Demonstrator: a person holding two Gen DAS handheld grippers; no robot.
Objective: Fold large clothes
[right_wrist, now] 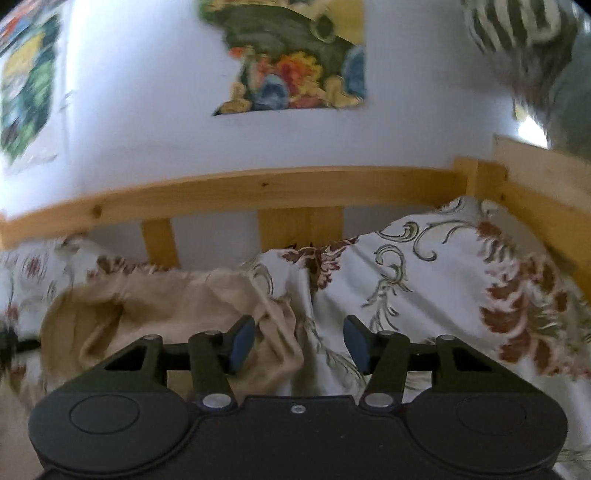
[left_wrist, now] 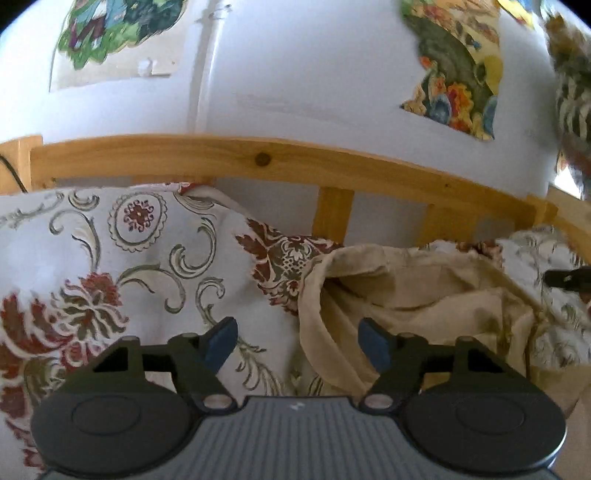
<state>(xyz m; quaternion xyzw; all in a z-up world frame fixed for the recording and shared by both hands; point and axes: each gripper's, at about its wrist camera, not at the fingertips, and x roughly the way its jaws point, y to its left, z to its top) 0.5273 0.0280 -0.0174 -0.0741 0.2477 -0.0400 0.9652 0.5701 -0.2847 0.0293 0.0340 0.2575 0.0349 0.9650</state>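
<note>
A crumpled beige garment (left_wrist: 413,295) lies on a floral bedspread (left_wrist: 110,266). In the left wrist view its left edge sits just right of the gap of my left gripper (left_wrist: 297,334), which is open and empty above it. In the right wrist view the garment (right_wrist: 166,306) lies left of centre on the bedspread (right_wrist: 443,280). My right gripper (right_wrist: 299,338) is open and empty, with the garment's bunched right edge in and behind the gap. A dark tip of the right gripper (left_wrist: 569,278) shows at the far right of the left wrist view.
A wooden bed rail (left_wrist: 258,158) with upright slats runs behind the bed, also in the right wrist view (right_wrist: 258,192). A white wall with colourful posters (left_wrist: 454,66) stands behind it. A striped fabric (right_wrist: 517,26) hangs at the upper right.
</note>
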